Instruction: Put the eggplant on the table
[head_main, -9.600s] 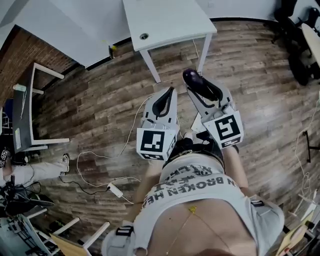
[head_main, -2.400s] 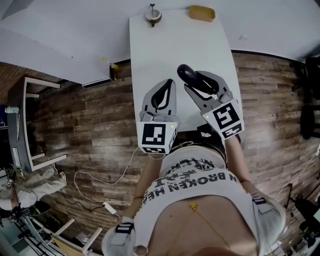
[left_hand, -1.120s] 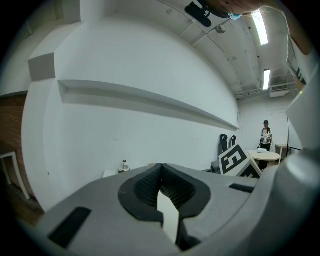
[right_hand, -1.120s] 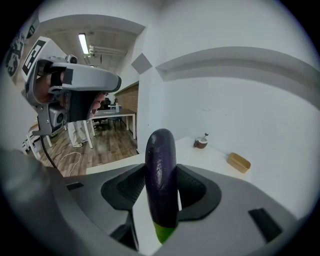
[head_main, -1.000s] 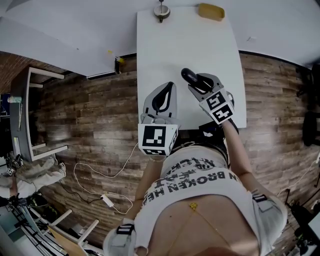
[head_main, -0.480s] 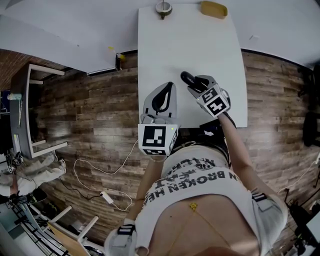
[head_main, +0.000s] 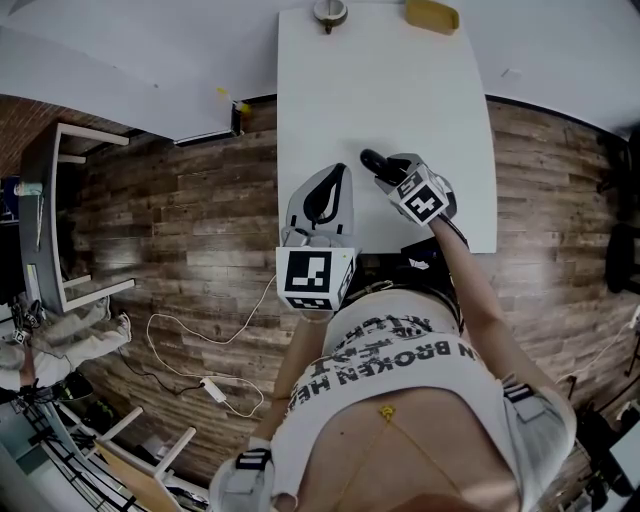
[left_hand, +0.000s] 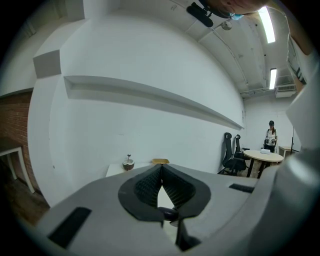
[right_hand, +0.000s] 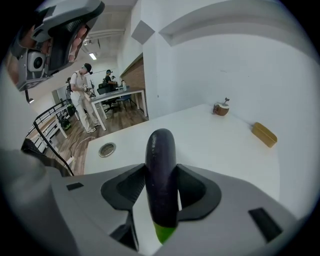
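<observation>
A dark purple eggplant with a green stem end stands between the pads of my right gripper, which is shut on it. In the head view the eggplant sticks out beyond the right gripper, low over the near part of the white table. I cannot tell whether it touches the tabletop. My left gripper hovers at the table's near left edge, shut and empty. In the left gripper view its pads meet at the tips.
A small round brown bowl-like thing and a flat yellow object sit at the table's far end. A round cable hole is in the tabletop. Wooden floor with cables lies left; people stand by a desk farther off.
The right gripper has sunk toward the tabletop with the eggplant and tipped further downward. The left gripper has stayed where it was.
</observation>
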